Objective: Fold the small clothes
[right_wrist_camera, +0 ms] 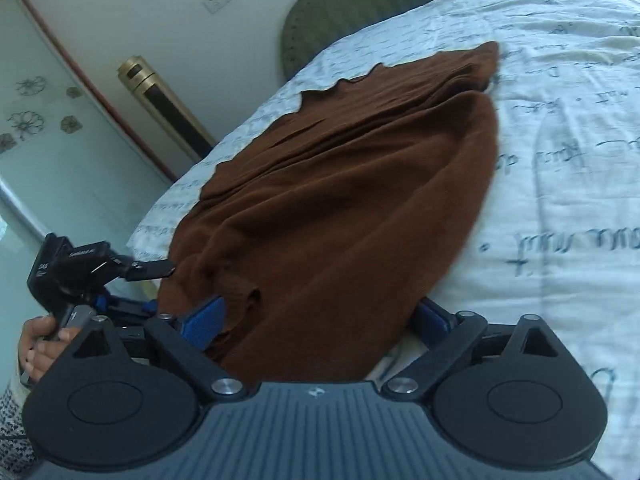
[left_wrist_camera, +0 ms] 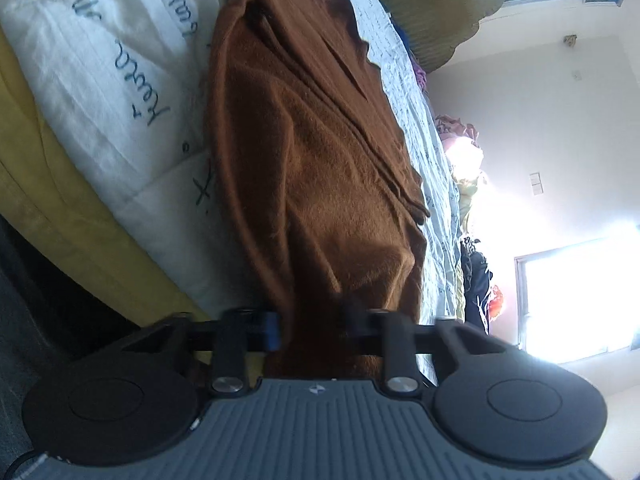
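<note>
A brown knit garment (left_wrist_camera: 320, 152) lies on the bed, partly folded, with layered edges along one side. In the left wrist view its near end is bunched between the fingers of my left gripper (left_wrist_camera: 312, 320), which is shut on it. In the right wrist view the same brown garment (right_wrist_camera: 360, 184) drapes over and between the fingers of my right gripper (right_wrist_camera: 320, 320). Its blue pads (right_wrist_camera: 208, 318) stand wide apart, so it is open around the near hem. My left gripper (right_wrist_camera: 170, 272) also shows there, at the garment's left edge, held by a hand (right_wrist_camera: 40, 344).
The bed wears a white sheet (right_wrist_camera: 560, 160) printed with handwriting. A green cushion (right_wrist_camera: 340, 12) sits at the bed's far end. The yellow mattress side (left_wrist_camera: 60, 208) drops off near my left gripper. A gold and black cylinder (right_wrist_camera: 168, 108) and a glass door (right_wrist_camera: 40, 140) stand beside the bed.
</note>
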### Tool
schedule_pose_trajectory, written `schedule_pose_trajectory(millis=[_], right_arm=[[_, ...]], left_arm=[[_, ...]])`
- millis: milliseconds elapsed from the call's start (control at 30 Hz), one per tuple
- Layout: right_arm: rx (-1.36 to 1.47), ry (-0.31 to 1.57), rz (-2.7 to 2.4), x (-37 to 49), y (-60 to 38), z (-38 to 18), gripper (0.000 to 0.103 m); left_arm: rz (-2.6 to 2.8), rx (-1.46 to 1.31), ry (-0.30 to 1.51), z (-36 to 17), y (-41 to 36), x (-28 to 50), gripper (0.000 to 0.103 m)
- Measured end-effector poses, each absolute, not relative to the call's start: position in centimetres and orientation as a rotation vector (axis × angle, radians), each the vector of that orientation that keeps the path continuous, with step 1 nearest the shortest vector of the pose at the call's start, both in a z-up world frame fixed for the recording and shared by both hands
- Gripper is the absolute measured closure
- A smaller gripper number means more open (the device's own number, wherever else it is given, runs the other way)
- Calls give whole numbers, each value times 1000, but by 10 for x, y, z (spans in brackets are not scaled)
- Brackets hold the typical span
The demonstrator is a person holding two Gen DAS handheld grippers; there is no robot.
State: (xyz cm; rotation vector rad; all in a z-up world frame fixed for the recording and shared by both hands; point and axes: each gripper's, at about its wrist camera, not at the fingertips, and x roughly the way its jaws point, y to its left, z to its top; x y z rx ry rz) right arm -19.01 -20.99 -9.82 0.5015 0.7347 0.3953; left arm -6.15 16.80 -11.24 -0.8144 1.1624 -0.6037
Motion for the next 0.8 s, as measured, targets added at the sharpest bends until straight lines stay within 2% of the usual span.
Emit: schedule_pose_trajectory(millis=[100,333,433,533,633,667,700,733,767,800], right_arm=[[514,706,361,-192,-214,-102,97],[377,568,260,-218,-254,-45,97],[308,592,229,-229,-266,-38,97],[244,721,233,-229,-266,-66,93],[256,751,241,-236,-267,-83,81],[291,732,260,-240,-271,-83,67],[331,721,272,-242,-275,-83,33],[364,700,286,-245,-280,-83,21],[385,675,297,-249,-283,-83,6],[397,663,300,-252,-286,-83,6]], left_arm=[[-589,-727,1130,-110,164,-67,96],[-574,-384,989,-60,176,-76,96],[-595,-292,976,-56,176,-87,95],[-633,-267,1013,-77,170,-95,94],[-637,-314,1024,-100,172,-101,93],[-625,-328,1018,-106,174,-104,92],[-624,-347,1011,-110,175,-106,83],[-638,-366,1005,-114,178,-109,70],[-644,-380,1002,-119,179,-111,65],[-645,-383,1000,-123,179,-113,60]])
